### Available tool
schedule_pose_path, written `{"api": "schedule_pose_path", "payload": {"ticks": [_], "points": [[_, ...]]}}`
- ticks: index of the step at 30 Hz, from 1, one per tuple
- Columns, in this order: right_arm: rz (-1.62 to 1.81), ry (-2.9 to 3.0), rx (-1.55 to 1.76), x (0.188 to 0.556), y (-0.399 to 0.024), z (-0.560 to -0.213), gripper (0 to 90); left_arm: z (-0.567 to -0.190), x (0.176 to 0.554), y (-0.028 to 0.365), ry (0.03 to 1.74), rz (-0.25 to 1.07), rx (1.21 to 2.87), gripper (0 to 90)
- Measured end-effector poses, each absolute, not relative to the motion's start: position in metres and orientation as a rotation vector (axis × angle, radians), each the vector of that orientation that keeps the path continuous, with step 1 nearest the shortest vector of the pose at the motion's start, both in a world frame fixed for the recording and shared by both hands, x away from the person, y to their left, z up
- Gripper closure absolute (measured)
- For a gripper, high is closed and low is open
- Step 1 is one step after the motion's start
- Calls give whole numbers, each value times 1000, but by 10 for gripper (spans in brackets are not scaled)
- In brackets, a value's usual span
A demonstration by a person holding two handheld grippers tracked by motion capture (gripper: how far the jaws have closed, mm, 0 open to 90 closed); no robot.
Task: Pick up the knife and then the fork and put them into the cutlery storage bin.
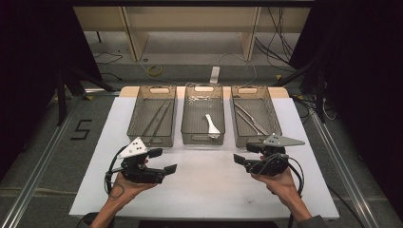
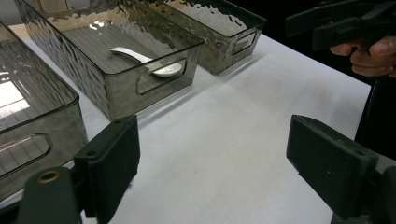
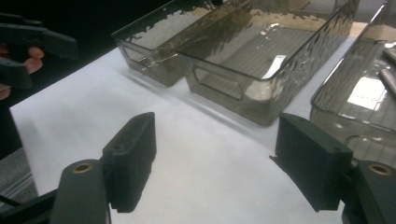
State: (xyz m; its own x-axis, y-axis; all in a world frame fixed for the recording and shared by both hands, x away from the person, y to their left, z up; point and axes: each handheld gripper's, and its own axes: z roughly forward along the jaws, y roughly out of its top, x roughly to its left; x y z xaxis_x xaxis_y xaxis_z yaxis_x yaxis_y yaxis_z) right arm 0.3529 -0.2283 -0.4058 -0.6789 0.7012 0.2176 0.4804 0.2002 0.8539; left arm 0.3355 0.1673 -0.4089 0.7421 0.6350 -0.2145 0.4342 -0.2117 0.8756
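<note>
Low in the frame, the left gripper [image 1: 164, 160] and right gripper [image 1: 244, 153] hover over the white surface [image 1: 204, 185], fingers spread, pinching nothing.

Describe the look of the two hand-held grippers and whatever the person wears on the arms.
Both the left hand-held gripper and right hand-held gripper are black, with blocky rectangular jaws, a grey three-cornered plate on top and a black trailing cable. Forearms look bare; a dark sleeve edge shows near the right elbow.

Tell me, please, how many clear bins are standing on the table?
3, side by side along the far edge: the left bin, the middle bin holding a white spoon, and the right bin.
</note>
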Motion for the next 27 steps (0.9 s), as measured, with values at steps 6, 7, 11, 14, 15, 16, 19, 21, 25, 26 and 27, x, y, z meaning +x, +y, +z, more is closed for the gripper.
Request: {"api": "schedule_pose_path", "payload": {"ticks": [6, 7, 11, 14, 15, 16, 19, 21, 25, 26, 27], "points": [[1484, 2243, 1108, 338, -232, -413, 287, -408, 335, 168, 824, 223, 1840, 170], [1480, 2243, 1104, 337, -232, -414, 281, -409, 335, 168, 823, 224, 1841, 169], [1480, 2232, 1095, 332, -233, -416, 258, -409, 335, 170, 829, 216, 1834, 168], [1486, 2224, 1112, 329, -235, -417, 246, -410, 335, 170, 829, 213, 1835, 168], [1488, 2220, 1113, 328, -236, -418, 242, -410, 334, 170, 833, 206, 1832, 168], [1489, 2215, 1113, 327, -237, -418, 240, -410, 334, 170, 833, 204, 1833, 168], [1496, 2203, 1122, 322, -240, -420, 237, -411, 333, 169, 831, 199, 1841, 168], [1497, 2194, 1124, 319, -241, -421, 236, -411, 334, 170, 831, 201, 1843, 167], [1494, 2198, 1125, 315, -244, -424, 235, -411, 334, 170, 835, 199, 1841, 167], [1497, 2198, 1130, 315, -244, -424, 235, -411, 334, 170, 834, 200, 1841, 167], [1497, 2197, 1131, 315, -245, -425, 235, -411, 334, 170, 833, 200, 1840, 167]]}}
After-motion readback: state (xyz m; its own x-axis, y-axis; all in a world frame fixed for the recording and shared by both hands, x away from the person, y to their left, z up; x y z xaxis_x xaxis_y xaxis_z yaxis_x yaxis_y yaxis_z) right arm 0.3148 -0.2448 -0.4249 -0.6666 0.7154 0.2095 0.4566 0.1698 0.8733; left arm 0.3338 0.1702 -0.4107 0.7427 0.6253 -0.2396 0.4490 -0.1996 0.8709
